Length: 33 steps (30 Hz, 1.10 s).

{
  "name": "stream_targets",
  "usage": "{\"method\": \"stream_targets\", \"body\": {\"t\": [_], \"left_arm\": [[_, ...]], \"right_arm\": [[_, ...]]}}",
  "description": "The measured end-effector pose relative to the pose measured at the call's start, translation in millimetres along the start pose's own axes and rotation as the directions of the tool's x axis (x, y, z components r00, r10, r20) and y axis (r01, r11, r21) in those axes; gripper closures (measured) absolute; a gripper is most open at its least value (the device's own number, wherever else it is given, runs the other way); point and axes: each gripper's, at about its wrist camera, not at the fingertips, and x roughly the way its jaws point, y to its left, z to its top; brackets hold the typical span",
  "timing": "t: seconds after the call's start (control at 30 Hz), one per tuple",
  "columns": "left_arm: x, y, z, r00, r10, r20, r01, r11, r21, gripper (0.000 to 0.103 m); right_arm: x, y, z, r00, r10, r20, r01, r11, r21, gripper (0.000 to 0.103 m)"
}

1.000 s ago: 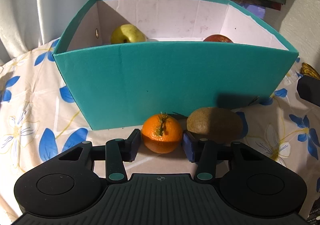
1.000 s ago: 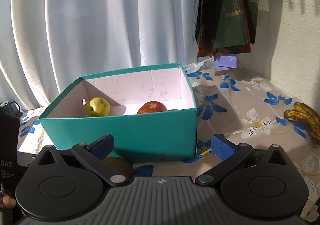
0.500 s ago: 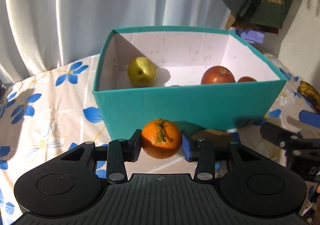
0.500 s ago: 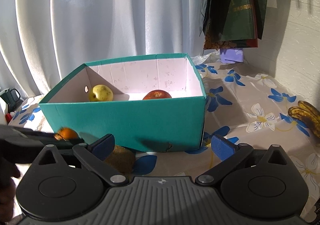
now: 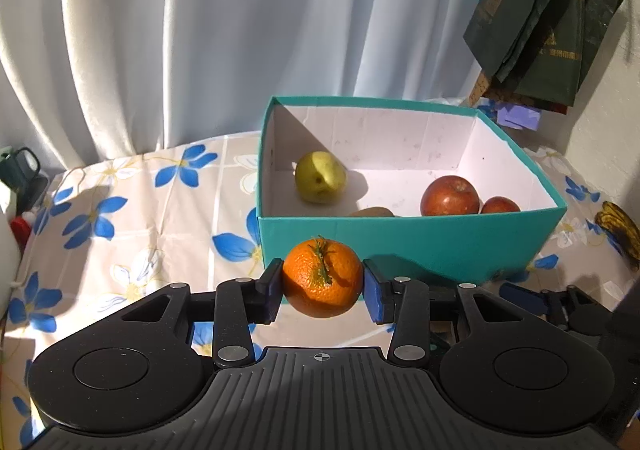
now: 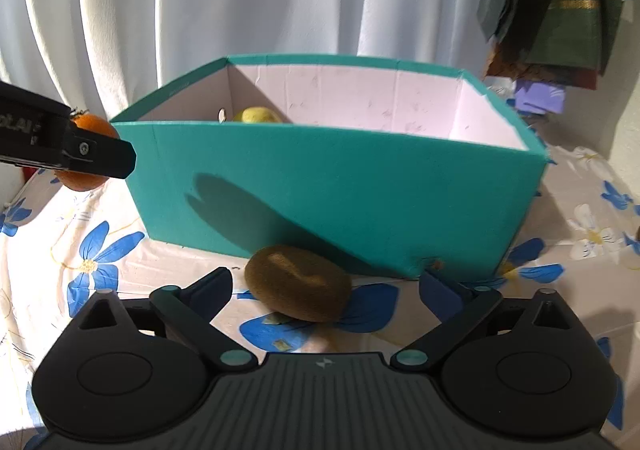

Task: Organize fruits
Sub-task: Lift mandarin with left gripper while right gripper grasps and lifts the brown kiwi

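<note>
My left gripper [image 5: 323, 292] is shut on an orange mandarin [image 5: 322, 277] and holds it in the air in front of the teal box [image 5: 412, 242]. Inside the box lie a yellow-green apple [image 5: 320, 177], two red apples [image 5: 450, 196] and a brown fruit partly hidden by the front wall. In the right wrist view a brown kiwi [image 6: 298, 283] lies on the flowered cloth just before the box [image 6: 340, 186]. My right gripper [image 6: 326, 288] stands around it, jaws wide and closing, pads clear of the kiwi. The left gripper with the mandarin [image 6: 86, 154] shows at the left edge there.
Dark bananas [image 5: 618, 230] lie on the tablecloth right of the box. Dark green bags [image 5: 548, 18] hang on the wall at the back right. A white curtain [image 5: 240, 30] runs behind the table. Small objects [image 5: 20, 178] stand at the table's left edge.
The left gripper has lifted the mandarin off the cloth, so the box's inside now shows. The right gripper has come down and forward to bracket the kiwi.
</note>
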Motion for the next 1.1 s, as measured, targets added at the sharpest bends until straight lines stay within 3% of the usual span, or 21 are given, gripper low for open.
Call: {"method": "stream_targets", "body": {"t": [0.17, 0.4, 0.7, 1.1], "left_arm": [[1, 2, -1, 1.000, 0.001, -0.011, -0.001, 1.000, 0.004, 0.058], [6, 5, 1, 1.000, -0.008, -0.030, 0.009, 1.000, 0.004, 0.058], [10, 3, 3, 0.999, -0.023, -0.043, 0.024, 1.000, 0.019, 0.058], [6, -14, 32, 1.000, -0.001, -0.014, 0.001, 0.999, 0.039, 0.058]], "right_arm": [[20, 9, 2, 0.999, 0.004, -0.034, -0.004, 1.000, 0.013, 0.010], [36, 14, 2, 0.997, -0.005, -0.076, 0.005, 1.000, 0.011, 0.035], [25, 8, 4, 0.998, -0.017, -0.064, 0.019, 0.999, 0.028, 0.037], [-49, -43, 15, 0.990, -0.139, 0.030, 0.132, 0.977, 0.170, 0.037]]}}
